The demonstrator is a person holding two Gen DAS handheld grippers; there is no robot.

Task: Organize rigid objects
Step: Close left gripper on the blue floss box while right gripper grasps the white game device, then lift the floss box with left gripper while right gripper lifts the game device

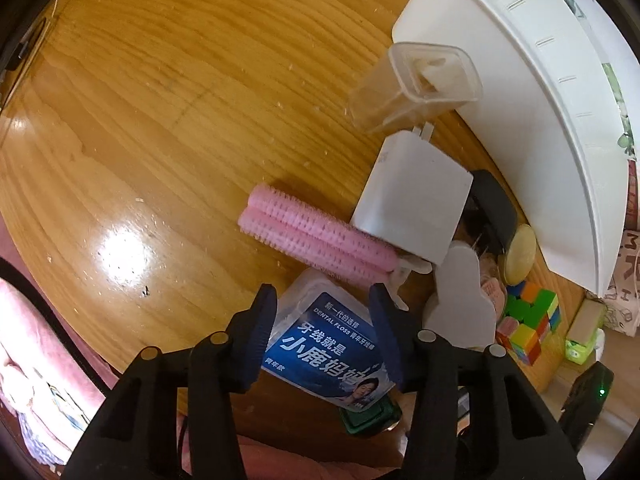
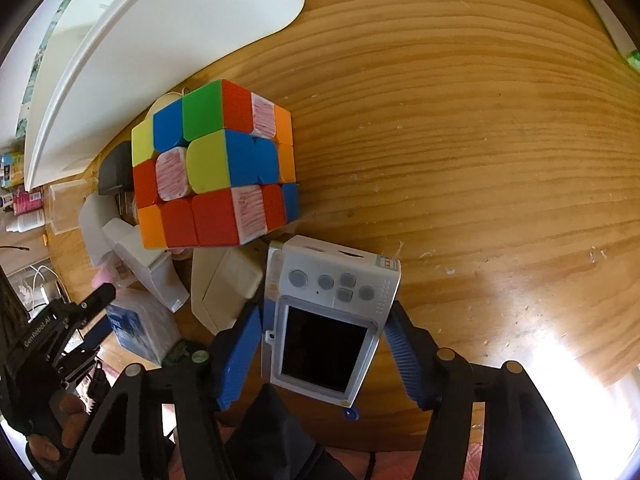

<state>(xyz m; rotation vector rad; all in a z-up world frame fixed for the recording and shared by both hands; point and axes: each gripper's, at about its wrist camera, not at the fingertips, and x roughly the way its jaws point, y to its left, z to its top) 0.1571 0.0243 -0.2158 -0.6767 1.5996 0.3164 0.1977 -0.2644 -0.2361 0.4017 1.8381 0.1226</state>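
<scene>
Wooden tabletop [image 1: 152, 92] fills both views, glare whitening its lower left in the left-wrist frame and lower right in the right-wrist one. Your left gripper [image 1: 326, 322], bottom centre, has its blue pads pressed on both sides of the floss box [image 1: 328, 344], whose lower end is hidden behind the fingers. Above it lie pink rollers [image 1: 316, 236], partly under a white charger [image 1: 412, 208]. A clear tub [image 1: 412, 84] leans against the white bin [image 1: 500, 92] at upper right, its contents too blurred to name. The cube [image 1: 530, 322] at right is half hidden by a white shape.

Your right gripper [image 2: 322, 340] straddles the camera [image 2: 332, 312]. The left pad looks to meet its edge; the right pad stands just clear, so no grip shows. That cube [image 2: 216, 164] sits just above. Clutter at left is hard to make out.
</scene>
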